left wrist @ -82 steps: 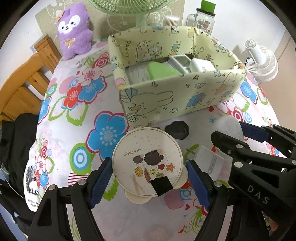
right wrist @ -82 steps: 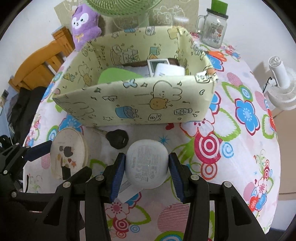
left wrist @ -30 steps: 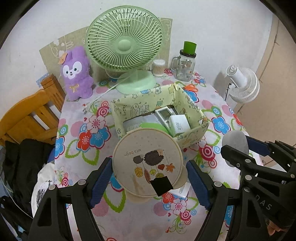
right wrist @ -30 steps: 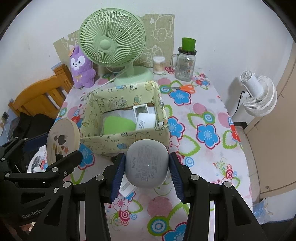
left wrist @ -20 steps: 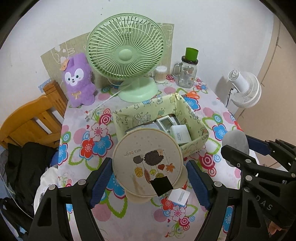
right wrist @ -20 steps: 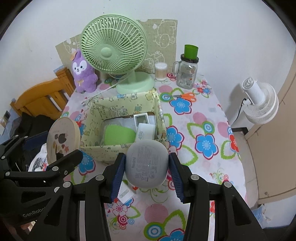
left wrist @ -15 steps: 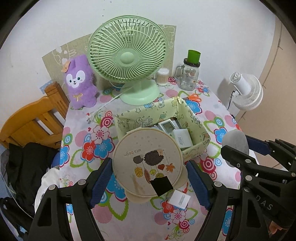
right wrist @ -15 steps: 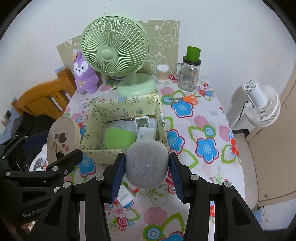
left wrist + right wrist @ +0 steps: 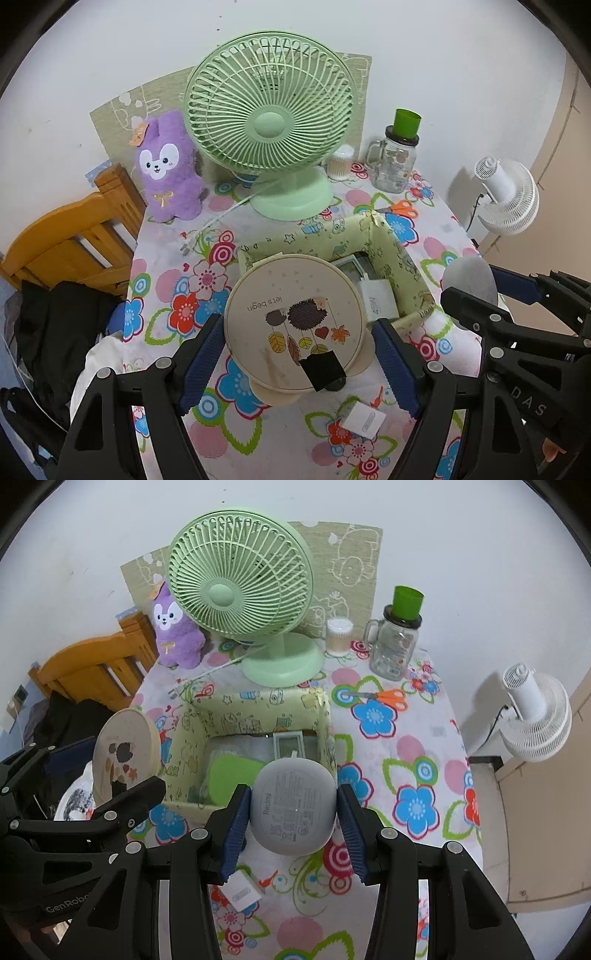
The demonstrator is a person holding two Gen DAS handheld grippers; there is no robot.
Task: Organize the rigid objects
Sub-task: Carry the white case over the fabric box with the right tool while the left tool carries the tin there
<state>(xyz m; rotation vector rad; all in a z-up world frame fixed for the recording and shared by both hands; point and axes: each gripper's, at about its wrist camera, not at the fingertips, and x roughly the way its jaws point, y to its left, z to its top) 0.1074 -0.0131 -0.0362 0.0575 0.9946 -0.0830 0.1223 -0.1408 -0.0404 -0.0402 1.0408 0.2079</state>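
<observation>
My left gripper (image 9: 295, 354) is shut on a round cream mirror (image 9: 293, 323) with a hedgehog print, held high above the table; it also shows in the right wrist view (image 9: 123, 753). My right gripper (image 9: 293, 812) is shut on a grey earbud case (image 9: 293, 806), also held high; it also shows in the left wrist view (image 9: 471, 278). Below stands the yellow fabric box (image 9: 258, 709) with a green item (image 9: 232, 771), a white device (image 9: 288, 744) and a white box (image 9: 378, 299) inside. A small white tag (image 9: 364, 419) lies on the floral tablecloth, as does a black object (image 9: 334, 386) partly hidden under the mirror.
A green desk fan (image 9: 273, 110), a purple plush (image 9: 168, 166), a glass jar with green lid (image 9: 397, 158), a cotton swab tub (image 9: 338, 631) and orange scissors (image 9: 388, 694) stand or lie at the table's back. A wooden chair (image 9: 74, 236) is at left, a white fan (image 9: 535, 716) at right.
Both grippers have risen from the table with the mirror and the earbud case, and since then moved slightly forward over the box.
</observation>
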